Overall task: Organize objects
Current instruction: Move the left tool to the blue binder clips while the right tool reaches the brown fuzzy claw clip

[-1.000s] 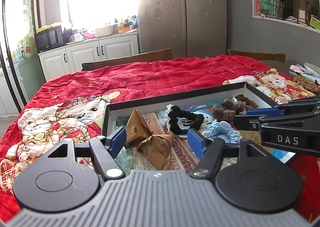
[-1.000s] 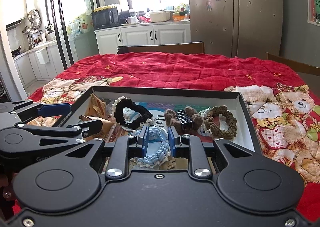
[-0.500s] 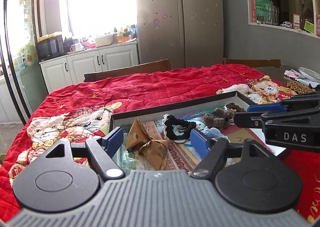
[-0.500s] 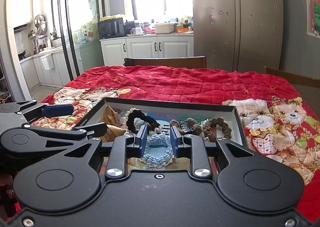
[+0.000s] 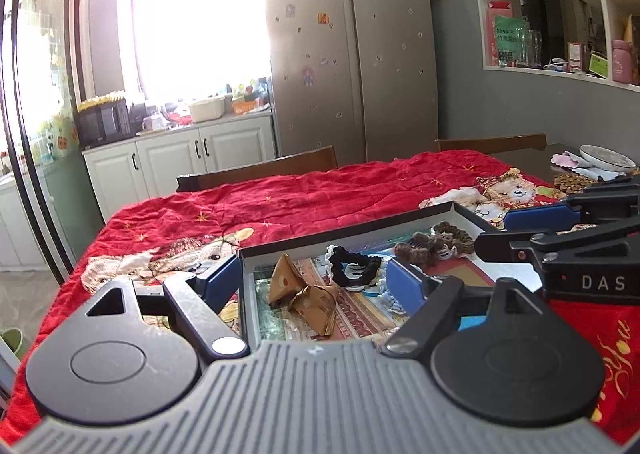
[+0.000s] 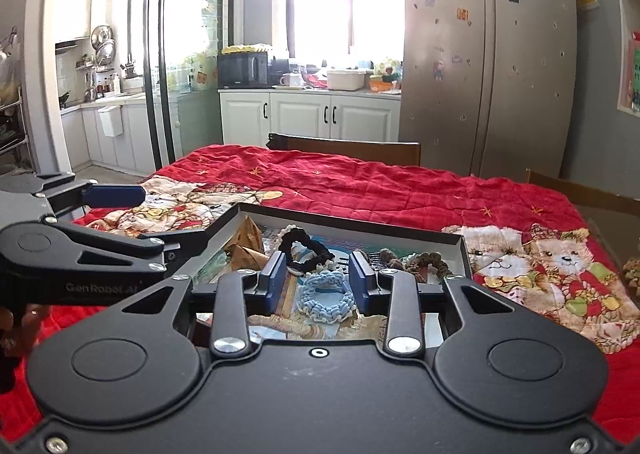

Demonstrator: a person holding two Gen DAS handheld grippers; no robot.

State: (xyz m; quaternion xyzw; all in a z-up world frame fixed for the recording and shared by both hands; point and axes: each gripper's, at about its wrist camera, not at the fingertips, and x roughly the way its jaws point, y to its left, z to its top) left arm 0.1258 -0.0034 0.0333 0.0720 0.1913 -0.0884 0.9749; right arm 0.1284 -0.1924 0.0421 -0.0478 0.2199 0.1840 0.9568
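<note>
Left wrist view: the left tongs [image 5: 312, 280] were wide open and held nothing, low over the tray [image 5: 344, 240] on the red tabletop.

Right wrist view: the right tongs [image 6: 318, 278] were open too. The blue scrunchie [image 6: 326, 294] lay in the tray right between them, so the right tongs were nearer.
</note>
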